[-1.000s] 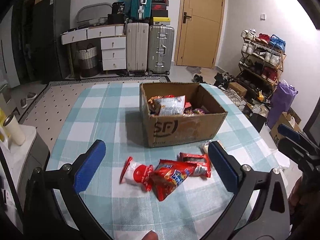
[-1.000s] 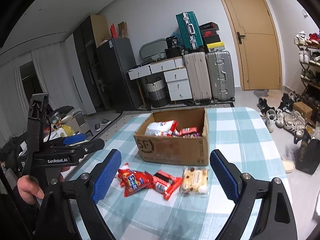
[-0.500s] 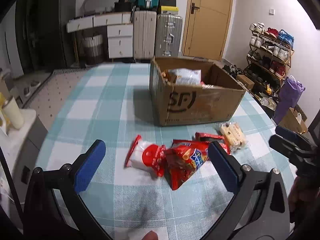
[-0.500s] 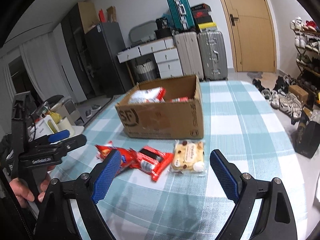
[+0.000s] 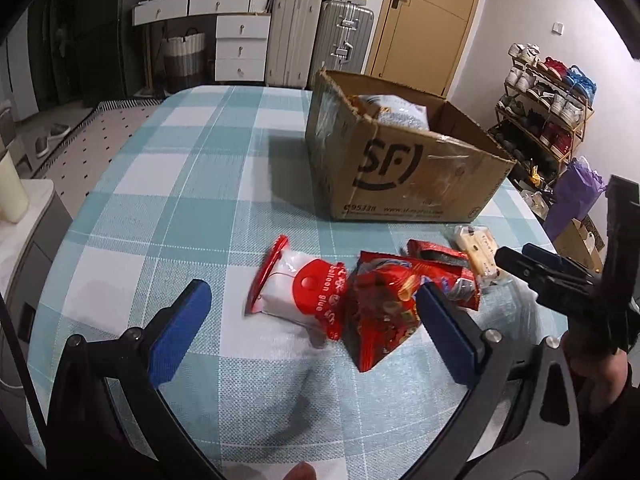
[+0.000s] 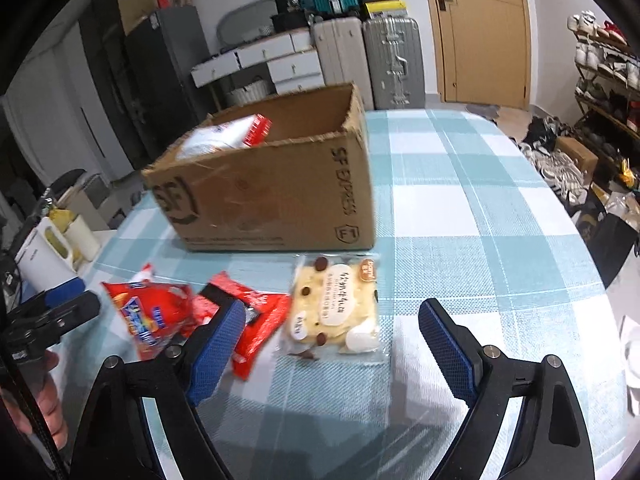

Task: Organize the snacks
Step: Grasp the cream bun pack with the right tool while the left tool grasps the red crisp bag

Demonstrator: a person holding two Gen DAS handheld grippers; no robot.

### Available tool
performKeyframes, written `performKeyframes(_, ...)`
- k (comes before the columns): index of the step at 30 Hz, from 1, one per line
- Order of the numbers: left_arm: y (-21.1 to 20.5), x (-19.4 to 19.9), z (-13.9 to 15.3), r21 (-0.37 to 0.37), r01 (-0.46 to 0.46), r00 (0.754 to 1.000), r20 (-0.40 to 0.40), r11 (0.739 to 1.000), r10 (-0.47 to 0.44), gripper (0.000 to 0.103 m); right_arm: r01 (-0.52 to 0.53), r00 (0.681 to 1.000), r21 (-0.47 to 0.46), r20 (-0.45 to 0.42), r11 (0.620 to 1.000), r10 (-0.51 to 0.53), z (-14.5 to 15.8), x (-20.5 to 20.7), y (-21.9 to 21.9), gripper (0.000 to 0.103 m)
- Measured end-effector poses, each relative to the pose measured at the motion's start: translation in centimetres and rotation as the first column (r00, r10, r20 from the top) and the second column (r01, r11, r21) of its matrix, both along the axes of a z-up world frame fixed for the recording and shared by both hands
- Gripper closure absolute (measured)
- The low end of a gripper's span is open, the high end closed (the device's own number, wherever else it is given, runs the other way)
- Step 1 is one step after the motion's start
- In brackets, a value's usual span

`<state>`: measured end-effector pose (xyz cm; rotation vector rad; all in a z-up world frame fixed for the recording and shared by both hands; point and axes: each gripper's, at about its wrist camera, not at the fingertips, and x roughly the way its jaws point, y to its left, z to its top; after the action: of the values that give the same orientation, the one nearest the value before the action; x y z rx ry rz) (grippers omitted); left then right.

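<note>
Several snack packs lie on the checked tablecloth in front of a cardboard box (image 5: pixel 404 168) (image 6: pixel 272 196) that holds more packs. My left gripper (image 5: pixel 312 312) is open, hovering over a white pack with a red label (image 5: pixel 296 294) and a red snack bag (image 5: pixel 380 312). A second red pack (image 5: pixel 436 256) (image 6: pixel 256 316) lies between them and a clear cookie pack (image 6: pixel 340 308) (image 5: pixel 480 252). My right gripper (image 6: pixel 332 332) hangs low over the cookie pack, its jaws closing, pads not touching it. The red bag (image 6: pixel 148 312) lies left of it.
The table's (image 6: pixel 500 216) right edge drops to a floor with shoes and a shoe rack (image 5: pixel 548 100). Suitcases (image 5: pixel 320 36), white drawers (image 5: pixel 240 40) and a door stand behind. A side cabinet with cups (image 6: pixel 60 240) is at the left.
Both grippers have come down and closer to the packs on the cloth. The right gripper's fingers now stand a little nearer together around the cookie pack.
</note>
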<state>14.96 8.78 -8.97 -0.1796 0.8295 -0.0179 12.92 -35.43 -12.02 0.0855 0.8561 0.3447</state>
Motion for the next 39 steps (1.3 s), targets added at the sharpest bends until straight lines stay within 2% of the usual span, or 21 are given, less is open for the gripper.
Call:
performKeyframes(5, 1.0, 0.2, -0.8, -0.023, -0.015, 1.0, -0.02, 1.0, 0.014, 0.001, -0.005, 0.999, -0.042, -0.034, 0.999, 0.004, -1.1, 1.7, 0.8, 0.017)
performKeyframes(7, 1.3, 0.4, -1.1, -0.032, -0.021, 0.999, -0.027, 0.999, 0.021, 0.001, -0.008, 0.999, -0.056, -0.052, 0.998, 0.005, -1.6, 2.5, 1.1, 0.021)
performKeyframes(9, 1.6, 0.4, -1.3, -0.041, -0.026, 0.999, -0.034, 0.999, 0.024, 0.001, -0.028, 0.996, -0.045, -0.08, 0.999, 0.024, -2.1, 3.1, 1.5, 0.03)
performKeyframes(13, 2.2, 0.6, -1.6, -0.049, -0.031, 0.999, -0.039, 0.998, 0.029, 0.001, -0.024, 0.997, -0.084, -0.076, 0.996, 0.018, -2.3, 3.8, 2.3, 0.031)
performKeyframes(19, 2.7, 0.4, -1.8, -0.062, -0.048, 0.998, -0.046, 0.997, 0.045, 0.001, -0.061, 0.997, -0.227, -0.05, 0.972, 0.051, -2.6, 3.9, 4.0, 0.046)
performKeyframes(25, 3.1, -0.3, -1.7, -0.061, -0.055, 0.997, -0.048, 0.997, 0.052, 0.001, -0.062, 0.998, -0.196, -0.045, 0.979, 0.054, -2.3, 3.7, 3.2, 0.046)
performKeyframes(33, 3.6, -1.4, -1.5, -0.078, -0.074, 0.996, -0.055, 0.994, 0.07, 0.001, -0.057, 0.998, -0.112, -0.009, 0.992, 0.056, -0.1, 1.9, 1.8, 0.046)
performKeyframes(39, 2.7, -1.7, -1.1, -0.082, -0.049, 0.997, -0.059, 0.995, 0.044, 0.001, -0.052, 0.998, -0.058, 0.02, 0.997, 0.053, 1.3, -0.5, 1.0, 0.046)
